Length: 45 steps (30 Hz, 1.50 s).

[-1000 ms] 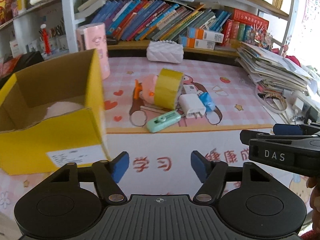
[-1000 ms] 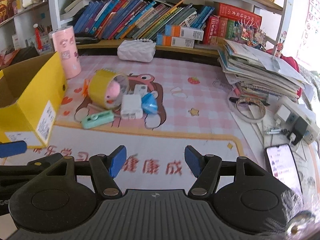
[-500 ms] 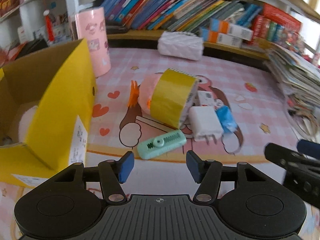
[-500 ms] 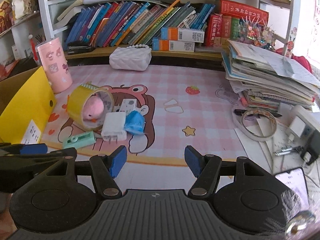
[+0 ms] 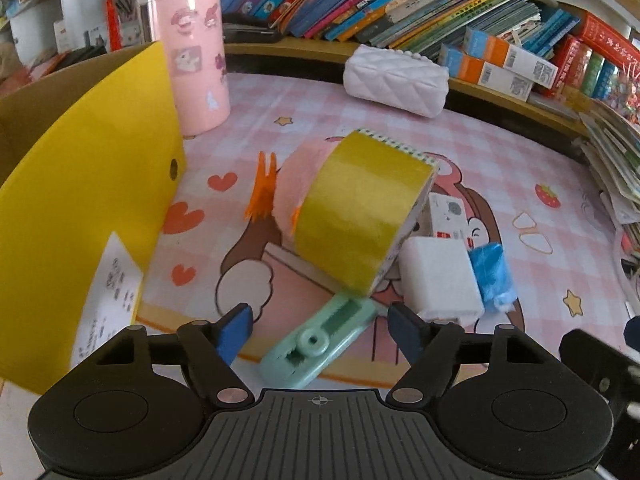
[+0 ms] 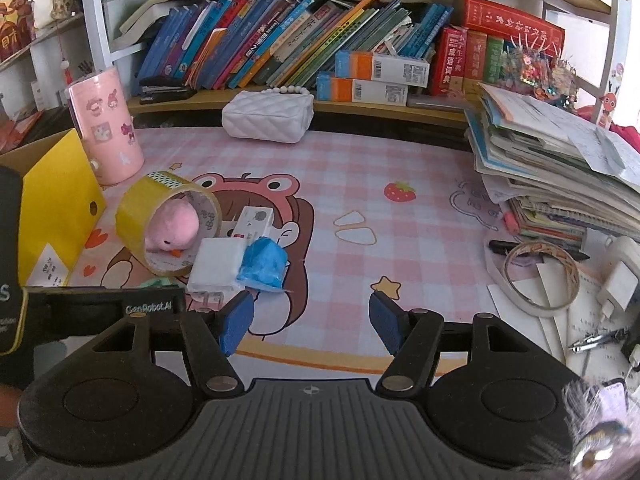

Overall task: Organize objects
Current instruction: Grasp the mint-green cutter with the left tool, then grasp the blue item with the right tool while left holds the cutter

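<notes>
Left gripper (image 5: 318, 326): jaws spread and just widened further, pads clear of the mint-green correction-tape dispenser (image 5: 318, 338) lying between them on the mat. Beyond its far end, touching, a yellow tape roll (image 5: 360, 216) rests on its side with a pink plush toy (image 6: 173, 224) inside the core. To the roll's right sit a white charger (image 5: 438, 282), a small white box (image 5: 447, 210) and a blue crumpled item (image 5: 490, 272), packed close. The yellow cardboard box (image 5: 80, 216) walls the left edge. Right gripper (image 6: 310, 318): fingers apart, holding nothing, above bare pink mat (image 6: 420, 240); a paper stack (image 6: 560, 176) bounds its right.
</notes>
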Each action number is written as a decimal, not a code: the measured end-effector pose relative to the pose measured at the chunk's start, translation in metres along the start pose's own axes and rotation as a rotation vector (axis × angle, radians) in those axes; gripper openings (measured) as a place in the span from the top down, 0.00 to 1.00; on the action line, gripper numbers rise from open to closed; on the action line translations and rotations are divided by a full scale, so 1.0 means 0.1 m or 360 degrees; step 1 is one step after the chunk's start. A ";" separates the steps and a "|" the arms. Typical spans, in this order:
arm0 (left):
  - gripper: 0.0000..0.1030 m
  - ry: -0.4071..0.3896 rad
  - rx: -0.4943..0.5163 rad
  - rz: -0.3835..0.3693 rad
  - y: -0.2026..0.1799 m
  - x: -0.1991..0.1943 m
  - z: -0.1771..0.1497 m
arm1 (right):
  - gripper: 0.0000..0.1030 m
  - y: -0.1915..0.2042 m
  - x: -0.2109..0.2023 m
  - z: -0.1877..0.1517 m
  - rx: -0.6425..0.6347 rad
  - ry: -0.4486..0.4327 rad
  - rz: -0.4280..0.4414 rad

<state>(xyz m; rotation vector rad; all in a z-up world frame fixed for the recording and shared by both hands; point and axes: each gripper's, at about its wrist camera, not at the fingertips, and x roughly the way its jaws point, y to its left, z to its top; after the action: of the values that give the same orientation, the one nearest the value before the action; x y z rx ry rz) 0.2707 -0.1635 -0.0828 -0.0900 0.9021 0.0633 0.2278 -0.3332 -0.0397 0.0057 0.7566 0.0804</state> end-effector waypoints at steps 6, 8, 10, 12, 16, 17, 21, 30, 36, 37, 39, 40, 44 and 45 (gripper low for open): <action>0.73 -0.0045 0.0095 -0.0022 -0.03 -0.02 -0.01 | 0.39 0.00 0.07 0.02 -0.0021 0.0004 0.0018; 0.78 -0.0030 0.0112 -0.0068 0.00 -0.07 -0.03 | 0.39 0.01 0.10 0.04 -0.0031 0.0003 0.0033; 0.78 -0.0018 0.0148 -0.0097 0.02 -0.13 -0.08 | 0.39 0.02 0.16 0.05 -0.0039 0.0006 0.0057; 0.78 -0.0017 0.0189 -0.0114 0.03 -0.21 -0.14 | 0.39 0.05 0.23 0.07 -0.0048 0.0012 0.0079; 0.78 -0.0043 0.0169 -0.0165 0.10 -0.42 -0.19 | 0.43 0.11 0.44 0.14 -0.0025 0.0039 0.0117; 0.78 -0.0050 0.0152 -0.0179 0.11 -0.46 -0.19 | 0.46 0.12 0.49 0.16 -0.0012 0.0046 0.0120; 0.78 -0.0063 0.0107 -0.0222 0.17 -0.63 -0.19 | 0.54 0.12 0.66 0.23 0.0050 0.0056 0.0151; 0.78 -0.0077 0.0015 -0.0251 0.33 -0.88 -0.27 | 0.62 -0.08 0.86 0.31 0.0337 0.0128 0.0171; 0.78 -0.0101 0.0007 -0.0255 0.38 -1.00 -0.31 | 0.73 0.01 0.91 0.29 0.0134 0.0147 0.0097; 0.78 -0.0103 0.0004 -0.0254 0.38 -1.01 -0.31 | 0.74 0.03 0.89 0.28 0.0087 0.0142 0.0081; 0.78 -0.0109 -0.0002 -0.0256 0.40 -1.04 -0.31 | 0.76 0.04 0.84 0.27 0.0054 0.0141 0.0041; 0.78 -0.0114 -0.0007 -0.0262 0.41 -1.06 -0.31 | 0.76 0.03 0.78 0.27 0.0066 0.0136 0.0052; 0.78 -0.0146 -0.0004 -0.0308 0.46 -1.16 -0.31 | 0.76 0.07 0.46 0.23 0.0056 0.0092 0.0087; 0.78 -0.0154 -0.0002 -0.0319 0.48 -1.18 -0.32 | 0.76 0.08 0.37 0.22 0.0059 0.0086 0.0095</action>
<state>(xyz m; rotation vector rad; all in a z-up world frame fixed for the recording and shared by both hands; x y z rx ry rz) 0.1683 -0.1215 -0.0116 -0.1767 0.7928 -0.1171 0.2690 -0.3214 -0.0491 0.0618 0.8119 0.1239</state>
